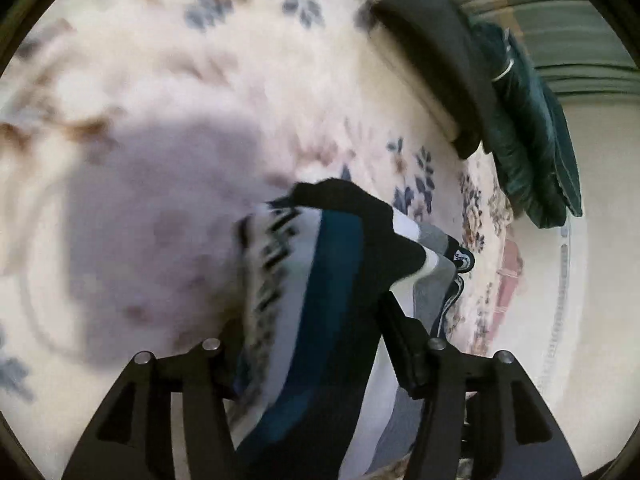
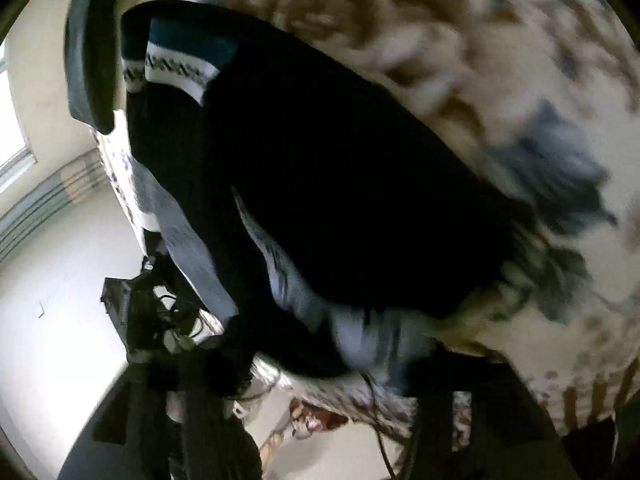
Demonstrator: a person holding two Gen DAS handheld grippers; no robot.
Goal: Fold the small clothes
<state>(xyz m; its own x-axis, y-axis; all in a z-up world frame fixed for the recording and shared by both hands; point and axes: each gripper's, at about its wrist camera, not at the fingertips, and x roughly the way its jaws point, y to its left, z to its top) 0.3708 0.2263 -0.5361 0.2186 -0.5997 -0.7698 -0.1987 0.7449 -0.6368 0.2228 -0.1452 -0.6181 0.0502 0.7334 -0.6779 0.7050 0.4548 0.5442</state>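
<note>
In the left wrist view a small striped garment (image 1: pixel 332 264), banded black, teal, grey and white with a black zigzag pattern, fills the gap of my left gripper (image 1: pixel 316 320) and runs forward above the floral cover. The right finger (image 1: pixel 404 344) lies against the cloth and the left finger is buried under it, so the gripper is shut on it. In the blurred right wrist view the same garment (image 2: pixel 340 184) shows mostly black, with its teal and white patterned band at the upper left. It drapes across my right gripper (image 2: pixel 320 372), whose dark fingers (image 2: pixel 440 408) are barely readable.
A cream cover with blue and brown flowers (image 1: pixel 200 80) lies under the garment. At its far right edge sit a dark folded piece (image 1: pixel 432 64) and a dark green garment (image 1: pixel 528 148). Pale floor (image 2: pixel 52 300) lies beyond the cover's edge, with a dark device with cables (image 2: pixel 148 312) nearby.
</note>
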